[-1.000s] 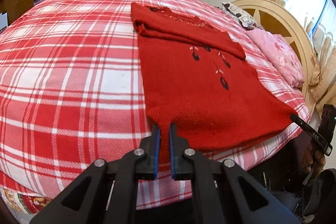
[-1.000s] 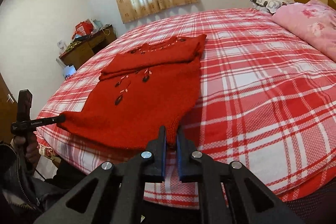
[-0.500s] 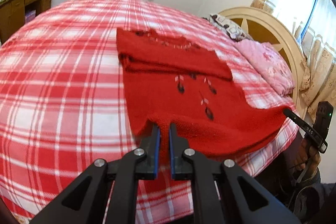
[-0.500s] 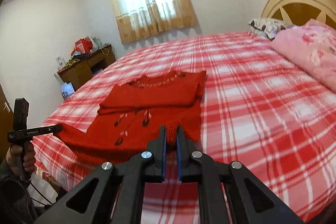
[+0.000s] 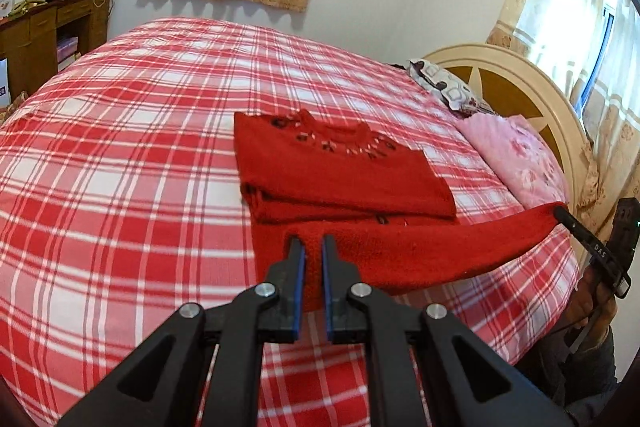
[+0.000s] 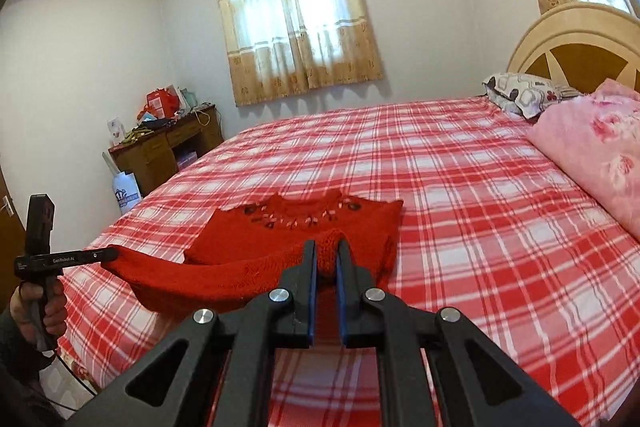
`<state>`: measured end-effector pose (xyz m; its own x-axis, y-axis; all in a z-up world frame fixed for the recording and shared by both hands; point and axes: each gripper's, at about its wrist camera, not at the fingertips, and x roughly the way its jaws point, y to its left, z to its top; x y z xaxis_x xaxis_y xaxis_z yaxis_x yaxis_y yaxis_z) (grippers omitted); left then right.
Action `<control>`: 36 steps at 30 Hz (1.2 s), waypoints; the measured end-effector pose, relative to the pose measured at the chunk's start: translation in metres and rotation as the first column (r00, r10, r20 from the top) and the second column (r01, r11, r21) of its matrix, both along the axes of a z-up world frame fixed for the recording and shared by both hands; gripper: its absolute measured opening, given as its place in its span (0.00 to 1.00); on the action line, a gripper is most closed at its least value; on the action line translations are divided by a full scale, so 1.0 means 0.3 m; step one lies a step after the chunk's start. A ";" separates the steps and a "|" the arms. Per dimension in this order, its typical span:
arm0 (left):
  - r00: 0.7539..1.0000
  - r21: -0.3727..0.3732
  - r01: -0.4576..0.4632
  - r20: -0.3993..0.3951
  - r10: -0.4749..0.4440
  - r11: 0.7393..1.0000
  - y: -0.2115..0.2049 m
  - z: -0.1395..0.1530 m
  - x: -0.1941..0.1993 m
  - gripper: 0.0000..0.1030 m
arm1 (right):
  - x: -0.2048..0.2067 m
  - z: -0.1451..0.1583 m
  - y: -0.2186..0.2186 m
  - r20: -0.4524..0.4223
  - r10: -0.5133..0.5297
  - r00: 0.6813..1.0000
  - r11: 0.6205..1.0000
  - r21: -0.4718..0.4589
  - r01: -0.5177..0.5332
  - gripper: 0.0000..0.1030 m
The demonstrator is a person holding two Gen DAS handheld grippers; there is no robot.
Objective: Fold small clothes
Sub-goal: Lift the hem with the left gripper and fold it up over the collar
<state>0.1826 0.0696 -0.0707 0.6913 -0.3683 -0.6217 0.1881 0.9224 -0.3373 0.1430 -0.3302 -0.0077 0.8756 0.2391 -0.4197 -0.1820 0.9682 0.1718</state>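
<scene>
A red knitted sweater point(image 5: 344, 171) is laid on the red-and-white plaid bed point(image 5: 120, 155), its sleeves folded across the chest. The bottom hem is raised clear of the bedspread and stretched between the two grippers. One hem corner is clamped in the closed left gripper point(image 5: 313, 247); the other corner is clamped in the closed right gripper point(image 6: 326, 255). The collar end is kept flat on the bed. A pink pillow point(image 6: 592, 147) is positioned near the headboard point(image 5: 516, 91).

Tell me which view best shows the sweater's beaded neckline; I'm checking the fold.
The left wrist view: the red sweater's neckline lies unobstructed. In the right wrist view the neckline sits smaller, just behind the lifted hem.
</scene>
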 end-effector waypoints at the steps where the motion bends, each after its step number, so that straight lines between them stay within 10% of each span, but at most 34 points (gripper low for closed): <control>1: 1.000 -0.005 -0.002 0.001 0.002 1.000 0.004 0.005 0.011 0.08 | 0.013 0.007 0.003 0.004 -0.001 1.000 1.000 -0.004 0.001 0.07; 20: 0.998 -0.002 -0.048 0.027 0.049 0.999 0.007 0.071 0.323 0.08 | 0.391 0.003 0.026 -0.063 -0.046 0.997 0.998 -0.056 0.043 0.07; 36: 0.992 0.104 -0.083 -0.088 0.092 0.991 -0.047 -0.138 0.658 0.10 | 0.819 -0.302 0.013 -0.309 -0.134 0.942 0.987 -0.130 0.098 0.11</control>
<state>0.3798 0.0554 -0.1123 0.6558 -0.2417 -0.7152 0.0774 0.9639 -0.2548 0.3888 -0.3264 -0.0983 0.7128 0.0797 -0.6968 -0.0206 0.9955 0.0927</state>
